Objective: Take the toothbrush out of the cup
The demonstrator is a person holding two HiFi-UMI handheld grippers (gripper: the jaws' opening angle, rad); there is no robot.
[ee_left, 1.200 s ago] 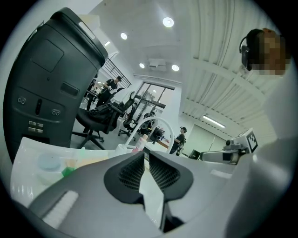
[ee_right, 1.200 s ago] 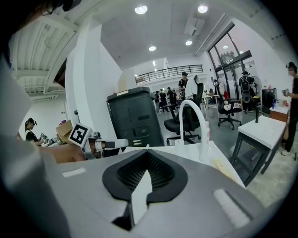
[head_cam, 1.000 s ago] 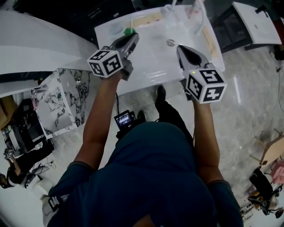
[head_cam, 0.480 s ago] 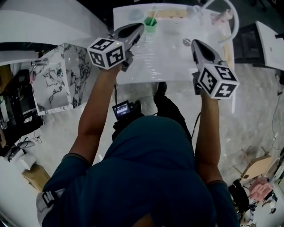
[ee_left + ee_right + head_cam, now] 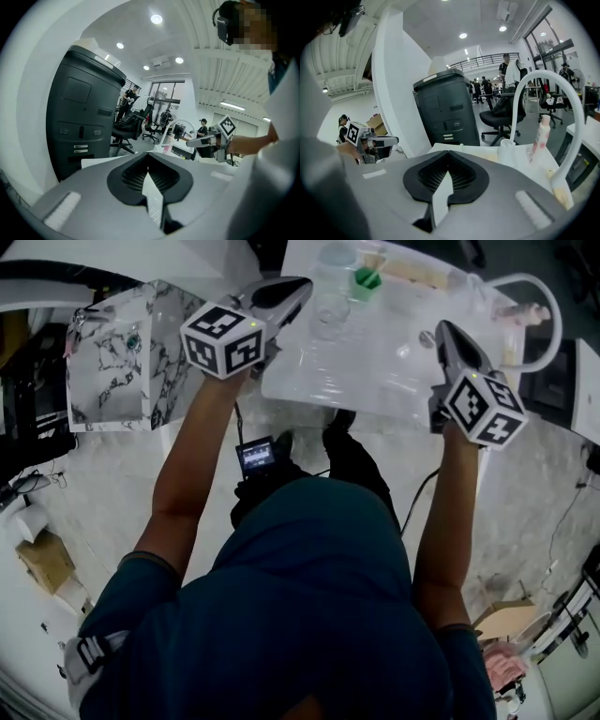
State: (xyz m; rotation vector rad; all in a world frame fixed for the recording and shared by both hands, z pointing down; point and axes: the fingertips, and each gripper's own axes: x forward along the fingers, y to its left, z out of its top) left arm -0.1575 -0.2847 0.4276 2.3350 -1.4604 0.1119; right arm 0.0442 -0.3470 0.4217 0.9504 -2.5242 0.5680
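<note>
A small green cup (image 5: 366, 278) stands near the far edge of the white table (image 5: 394, 381), with a pale stick, probably the toothbrush (image 5: 374, 262), poking out of it. My left gripper (image 5: 302, 285) hovers at the table's left edge, left of the cup and apart from it, shut with nothing held. My right gripper (image 5: 441, 328) is over the table's right part, also shut and empty. In the left gripper view the jaws (image 5: 148, 158) meet; the right gripper view shows the same (image 5: 449, 155). The cup is hidden in both gripper views.
Two clear cups (image 5: 330, 311) stand beside the green one. A white curved hose (image 5: 548, 310) and a pink bottle (image 5: 542, 132) are at the table's right end. A marbled box (image 5: 112, 362) stands on the floor at the left; a dark grey bin (image 5: 446, 112) is beyond the table.
The head view has swung, so the table now sits further right. My left gripper has drifted left, away from the green cup. Both grippers stay shut and empty.
</note>
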